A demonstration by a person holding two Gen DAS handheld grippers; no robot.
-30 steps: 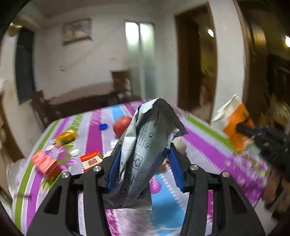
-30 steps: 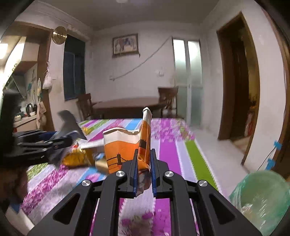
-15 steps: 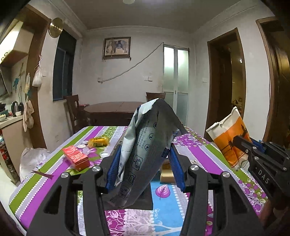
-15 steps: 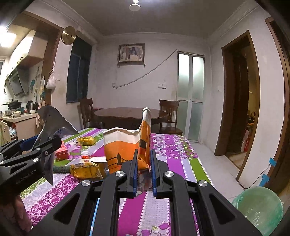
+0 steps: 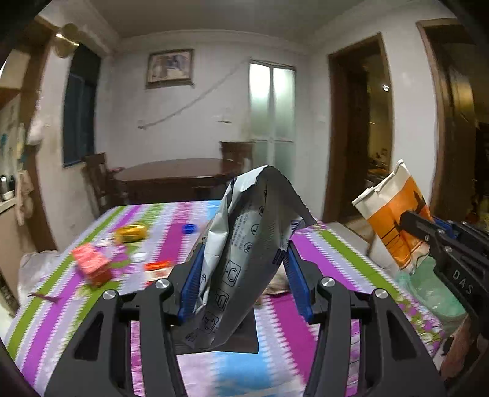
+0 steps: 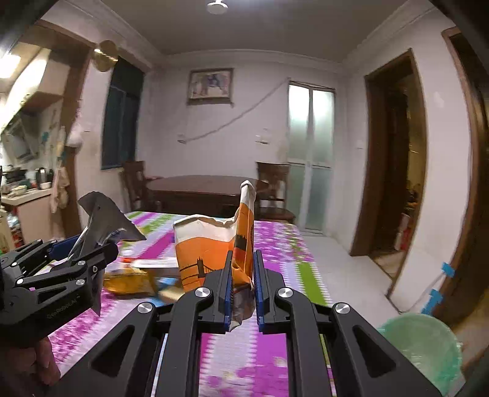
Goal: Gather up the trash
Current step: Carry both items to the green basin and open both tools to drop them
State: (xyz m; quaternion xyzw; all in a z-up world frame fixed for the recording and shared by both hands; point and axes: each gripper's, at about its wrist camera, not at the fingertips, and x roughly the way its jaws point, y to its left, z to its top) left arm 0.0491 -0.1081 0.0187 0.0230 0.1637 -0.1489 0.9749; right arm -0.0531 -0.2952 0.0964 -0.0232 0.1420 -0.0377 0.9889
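Foil bag (image 5: 244, 253) & orange bag (image 6: 211, 253) look light, crinkly, w/ left gripper (image 5: 244, 274) & right gripper (image 6: 241, 290) both clamped low on them.

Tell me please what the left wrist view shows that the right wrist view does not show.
Only the left wrist view shows the red box, the blue cap and the yellow wrapper lying on the tablecloth.

Only the right wrist view shows the ceiling lamp, the blue tape near the doorway and a crumpled yellow bag.

Both show the silver bag in the left gripper, the orange bag in the right gripper, and the green bin.
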